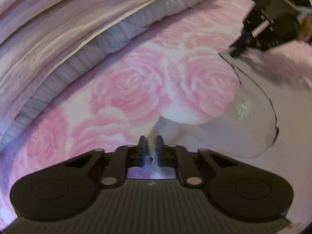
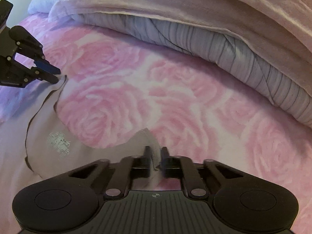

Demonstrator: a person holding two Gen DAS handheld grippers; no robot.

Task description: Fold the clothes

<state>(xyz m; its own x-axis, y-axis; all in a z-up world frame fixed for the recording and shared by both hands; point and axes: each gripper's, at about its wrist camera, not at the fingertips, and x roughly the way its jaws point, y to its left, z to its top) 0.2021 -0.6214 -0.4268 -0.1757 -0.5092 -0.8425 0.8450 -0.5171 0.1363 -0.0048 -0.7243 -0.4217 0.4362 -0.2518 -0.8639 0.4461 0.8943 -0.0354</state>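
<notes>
While the white garment (image 1: 224,134) lies on the rose bedspread (image 1: 126,89), both grippers' fingers (image 1: 142,144) pinch its edge.

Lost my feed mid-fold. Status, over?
Left gripper shut on garment edge. Right gripper shut on its other corner. Garment flat on rose blanket. Folded bedding beyond, not in the way.

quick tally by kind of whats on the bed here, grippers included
grippers: 2, left gripper and right gripper, each shut on the white garment
white garments: 1
rose-print sheet: 1
folded bedding pile: 1
total: 5
</notes>
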